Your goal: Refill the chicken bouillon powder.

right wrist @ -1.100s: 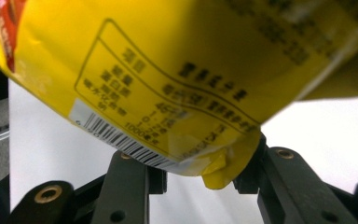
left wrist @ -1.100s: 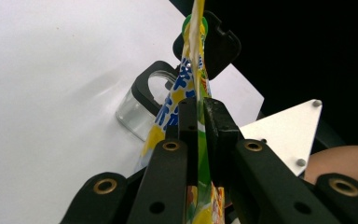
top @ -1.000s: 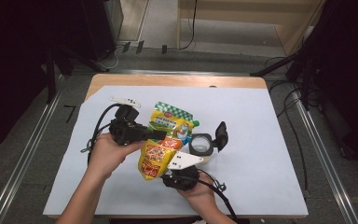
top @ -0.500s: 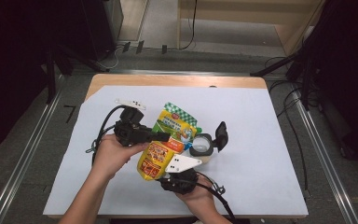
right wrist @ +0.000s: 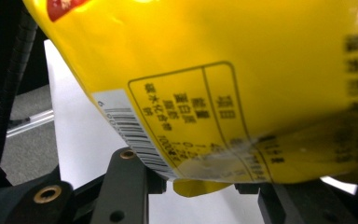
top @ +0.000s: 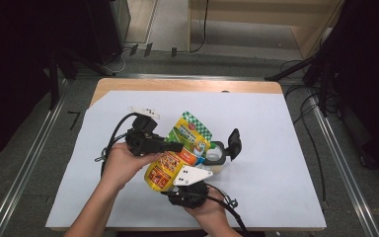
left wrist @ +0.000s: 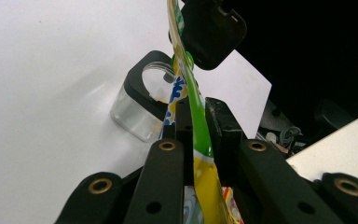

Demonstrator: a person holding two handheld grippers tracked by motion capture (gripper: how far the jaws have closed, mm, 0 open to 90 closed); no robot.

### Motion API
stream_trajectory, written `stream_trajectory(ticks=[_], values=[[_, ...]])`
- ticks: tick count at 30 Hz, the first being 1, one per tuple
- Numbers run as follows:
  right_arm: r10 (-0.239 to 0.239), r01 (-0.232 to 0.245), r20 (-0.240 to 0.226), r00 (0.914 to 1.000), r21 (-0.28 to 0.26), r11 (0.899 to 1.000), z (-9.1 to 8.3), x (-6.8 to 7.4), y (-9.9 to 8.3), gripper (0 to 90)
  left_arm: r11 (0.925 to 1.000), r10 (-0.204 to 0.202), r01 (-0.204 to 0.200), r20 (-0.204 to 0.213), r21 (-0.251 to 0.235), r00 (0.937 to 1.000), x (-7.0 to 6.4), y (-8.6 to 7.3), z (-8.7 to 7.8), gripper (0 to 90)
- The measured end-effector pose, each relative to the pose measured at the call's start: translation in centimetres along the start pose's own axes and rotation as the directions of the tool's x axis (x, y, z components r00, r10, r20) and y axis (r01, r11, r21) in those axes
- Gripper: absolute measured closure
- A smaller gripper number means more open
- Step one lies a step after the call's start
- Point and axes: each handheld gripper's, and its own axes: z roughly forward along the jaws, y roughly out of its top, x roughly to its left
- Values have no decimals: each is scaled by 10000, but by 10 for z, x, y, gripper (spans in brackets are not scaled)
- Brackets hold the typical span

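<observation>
Both grippers — left (top: 175, 146), right (top: 180, 178) — hold a yellow pouch (top: 177, 153) over a clear jar (top: 216, 154)

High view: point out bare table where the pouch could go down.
Bare white sheet right of the jar, out to the table's right edge; also the far strip behind the pouch. It is crowded at centre, around the left gripper, the right gripper and the jar.
</observation>
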Motion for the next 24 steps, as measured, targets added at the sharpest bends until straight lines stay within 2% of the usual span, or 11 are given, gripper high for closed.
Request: stream_trajectory(ticks=[7,13,20,22,24], values=[[383,-385,-278,9989,-50,9992,-3,0,2,648,9998,187,-187,38,-22,9998,0,0,6,833],[561,-564,-450,9974,-55,9984,-4,1,4,647,9996,251,-248,-235,128,9994,-4,1,11,831],[866,-879,-761,9933,-129,9960,-7,0,6,647,9992,384,-380,-348,120,9987,-6,2,15,815],[974,-994,-964,9906,-167,9949,-8,-1,8,644,9995,298,-294,-452,116,9985,-7,2,17,801],[975,-991,-1018,9900,-108,9950,-8,-1,10,640,9998,-76,82,-376,154,9993,-7,3,17,792]])
